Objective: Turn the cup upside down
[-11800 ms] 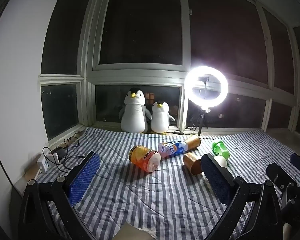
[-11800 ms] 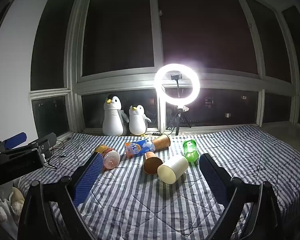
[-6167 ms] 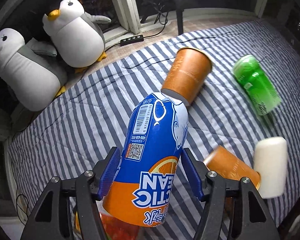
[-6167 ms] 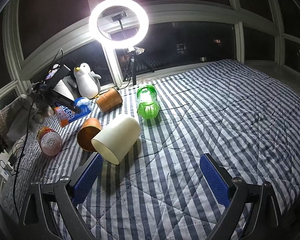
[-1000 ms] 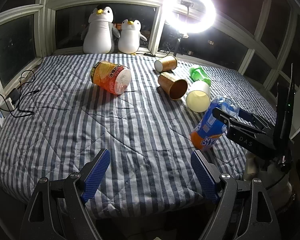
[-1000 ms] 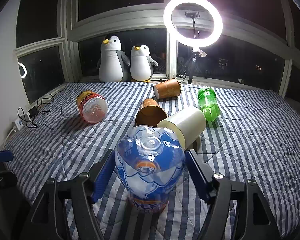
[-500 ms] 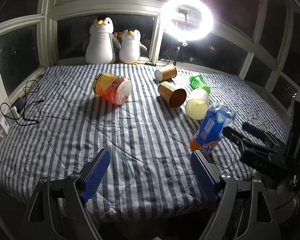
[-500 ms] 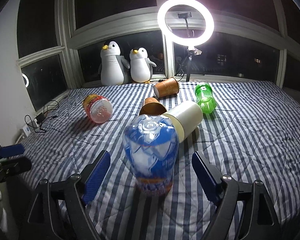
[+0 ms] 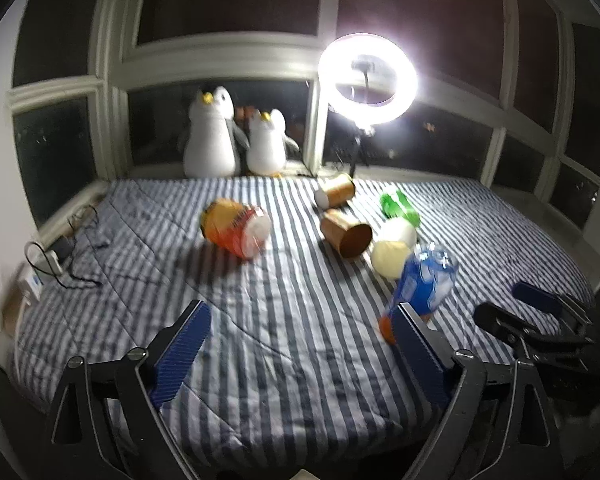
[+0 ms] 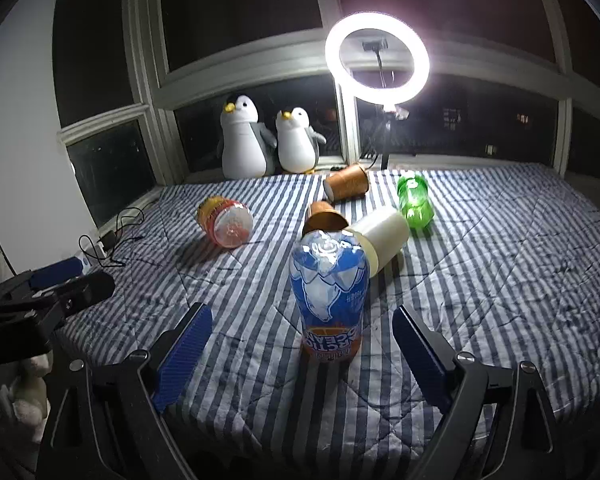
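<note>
Standing inverted, apparently slightly tilted: blue cup (image 10: 329,294), axis near-vertical, base up.

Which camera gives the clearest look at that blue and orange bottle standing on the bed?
The right wrist view. The blue and orange bottle stands centred and sharp between the open fingers of the right hand-held gripper, its label upside down. In the left wrist view the bottle is blurred, off to the right, its base partly hidden behind a gripper finger.
</note>
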Motion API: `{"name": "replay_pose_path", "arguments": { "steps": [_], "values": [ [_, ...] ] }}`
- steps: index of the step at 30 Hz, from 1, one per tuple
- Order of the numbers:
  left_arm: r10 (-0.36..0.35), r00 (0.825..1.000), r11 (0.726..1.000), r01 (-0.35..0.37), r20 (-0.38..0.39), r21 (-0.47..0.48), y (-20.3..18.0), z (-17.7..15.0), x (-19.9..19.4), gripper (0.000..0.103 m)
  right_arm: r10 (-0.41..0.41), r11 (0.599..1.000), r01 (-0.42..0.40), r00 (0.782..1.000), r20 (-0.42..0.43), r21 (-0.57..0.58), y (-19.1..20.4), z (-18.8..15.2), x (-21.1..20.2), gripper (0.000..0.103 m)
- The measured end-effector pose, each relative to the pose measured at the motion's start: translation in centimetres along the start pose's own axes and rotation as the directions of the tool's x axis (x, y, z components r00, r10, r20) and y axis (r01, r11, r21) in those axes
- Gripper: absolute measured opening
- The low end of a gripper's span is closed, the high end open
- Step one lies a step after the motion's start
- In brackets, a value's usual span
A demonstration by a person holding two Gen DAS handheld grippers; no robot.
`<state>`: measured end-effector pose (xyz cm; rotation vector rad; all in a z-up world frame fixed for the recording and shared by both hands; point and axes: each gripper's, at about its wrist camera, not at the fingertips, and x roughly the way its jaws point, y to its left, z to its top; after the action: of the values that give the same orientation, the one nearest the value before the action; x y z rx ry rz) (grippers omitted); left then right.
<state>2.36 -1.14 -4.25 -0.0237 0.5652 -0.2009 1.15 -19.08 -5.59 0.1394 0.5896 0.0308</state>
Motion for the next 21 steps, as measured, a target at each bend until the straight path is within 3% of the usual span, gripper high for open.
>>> {"name": "replay_pose_path", "arguments": {
  "steps": [6, 11, 21],
  "values": [
    [0.045, 0.993, 0.999, -0.046, 0.113, 0.000, 0.0, 0.8, -2.3, 0.096, -0.029, 1.000, 0.030, 0.997, 0.072, -0.009, 1.0, 0.4, -2.5, 0.091],
    [0.084, 0.976, 0.996, -0.088, 0.203, 0.010, -0.3, 1.4, -4.6, 0.100, -0.061, 0.998, 0.064, 0.990, 0.128, -0.016, 1.7, 0.6, -4.2, 0.093],
    [0.116, 0.947, 0.992, -0.124, 0.300, 0.006, -0.4, 1.6, -8.0, 0.102, -0.111, 0.993, 0.117, 0.964, 0.244, -0.011, 2.8, 1.2, -7.3, 0.098]
  ]
}}
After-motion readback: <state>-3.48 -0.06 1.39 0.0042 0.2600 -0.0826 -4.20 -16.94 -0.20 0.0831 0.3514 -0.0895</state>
